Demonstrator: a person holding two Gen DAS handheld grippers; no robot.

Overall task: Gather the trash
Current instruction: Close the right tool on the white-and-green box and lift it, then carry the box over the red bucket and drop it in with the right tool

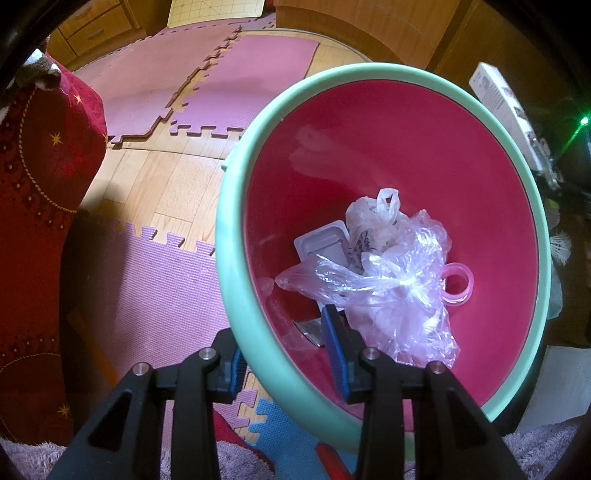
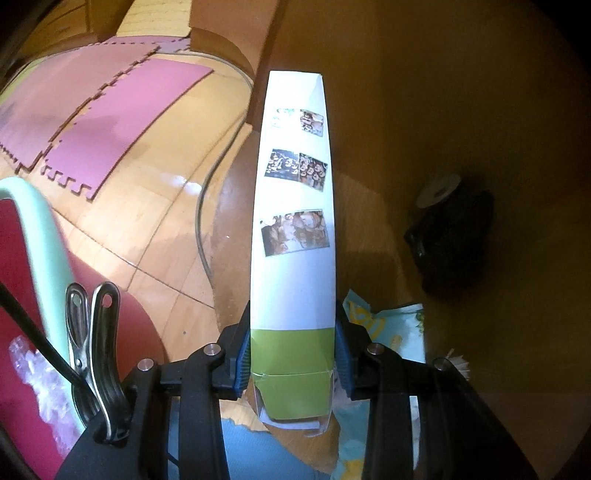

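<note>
Right gripper (image 2: pixel 293 363): clamping the long white-and-green cardboard box (image 2: pixel 293 229) at its green end — light, stiff, probably crushable.
Left gripper (image 1: pixel 284 363): pinching the mint-rimmed red plastic bin (image 1: pixel 236 295) wall.

The wooden floor (image 1: pixel 173 177) is partly covered with pink and purple foam puzzle mats (image 1: pixel 236 77). Wooden drawers (image 1: pixel 92 26) stand at the far side. A dark red patterned cloth (image 1: pixel 40 158) hangs at the left.

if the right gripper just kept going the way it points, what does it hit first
Likely the brown wooden surface ahead. The right gripper is shut on a long white and green carton that sticks out in front, so the carton's far end would probably touch first. Depth is hard to judge in this fisheye view.
</note>
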